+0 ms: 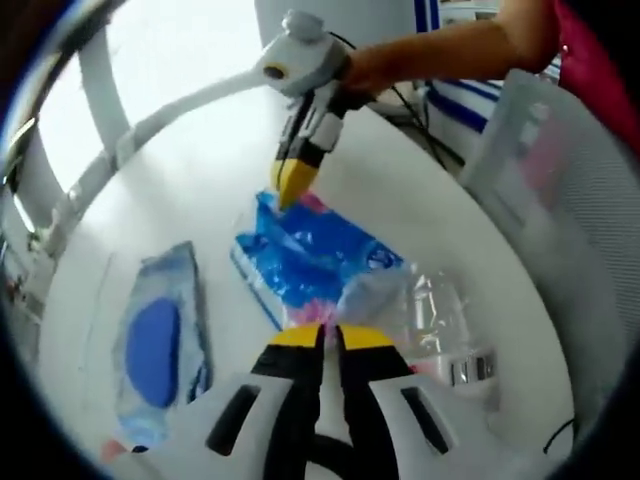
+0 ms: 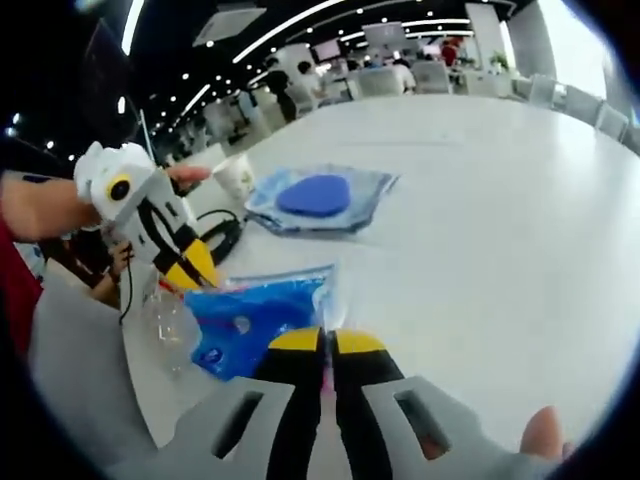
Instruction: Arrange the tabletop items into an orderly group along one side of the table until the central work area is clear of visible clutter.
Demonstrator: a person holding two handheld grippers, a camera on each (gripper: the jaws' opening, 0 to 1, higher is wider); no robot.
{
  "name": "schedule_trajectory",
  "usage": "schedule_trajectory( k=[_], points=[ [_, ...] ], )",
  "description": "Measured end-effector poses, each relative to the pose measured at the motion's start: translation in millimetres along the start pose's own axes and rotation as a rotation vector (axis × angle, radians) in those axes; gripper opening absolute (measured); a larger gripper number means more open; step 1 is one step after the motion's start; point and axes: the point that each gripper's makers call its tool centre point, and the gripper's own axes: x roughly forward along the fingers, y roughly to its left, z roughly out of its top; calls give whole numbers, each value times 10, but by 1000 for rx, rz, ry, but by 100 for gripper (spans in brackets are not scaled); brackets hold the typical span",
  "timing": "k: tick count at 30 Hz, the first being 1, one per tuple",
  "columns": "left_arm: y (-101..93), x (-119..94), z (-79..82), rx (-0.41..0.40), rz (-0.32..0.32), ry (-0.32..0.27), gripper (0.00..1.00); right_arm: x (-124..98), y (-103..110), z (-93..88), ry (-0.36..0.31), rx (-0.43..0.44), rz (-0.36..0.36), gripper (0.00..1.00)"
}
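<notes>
A blue packet with pink print [image 1: 315, 250] [image 2: 250, 315] lies on the white table [image 1: 190, 190] [image 2: 480, 210]. My left gripper [image 1: 328, 337] is shut on its near edge, and in the right gripper view it [image 2: 192, 268] comes in from the left onto the packet's far corner. My right gripper [image 2: 325, 342] is shut on the opposite edge, pink showing between its tips. In the left gripper view it [image 1: 293, 186] reaches down from above onto the packet. A blue oval pad in a clear bag [image 1: 158, 340] [image 2: 318, 197] lies apart from the packet.
Crumpled clear plastic [image 1: 435, 310] [image 2: 170, 322] lies beside the packet. A paper cup [image 2: 236, 176] and a black cable [image 2: 226, 236] sit near the table edge. A grey mesh chair [image 1: 560, 190] [image 2: 70, 380] stands against the table. White chairs [image 1: 110, 120] ring the far rim.
</notes>
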Motion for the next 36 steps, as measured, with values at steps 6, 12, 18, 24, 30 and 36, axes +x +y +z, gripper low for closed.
schedule_trajectory(
  k=[6,12,18,24,30,36],
  points=[
    [107,-42,61,-25,39,-33,0,-51,-47,-10,-9,15,-17,3],
    [202,-52,136,-32,69,-53,0,-142,-101,63,-40,21,-37,2],
    [368,-35,249,-25,119,-54,0,-236,-194,194,-77,-4,-78,2],
    [644,-33,400,-18,190,-68,0,-380,-375,386,-140,-2,-128,2],
    [941,-29,548,-58,254,-101,0,-497,-522,548,-179,-18,-165,1],
    [1182,10,689,-73,300,-123,1,-605,-696,717,-216,-27,-202,1]
  ],
)
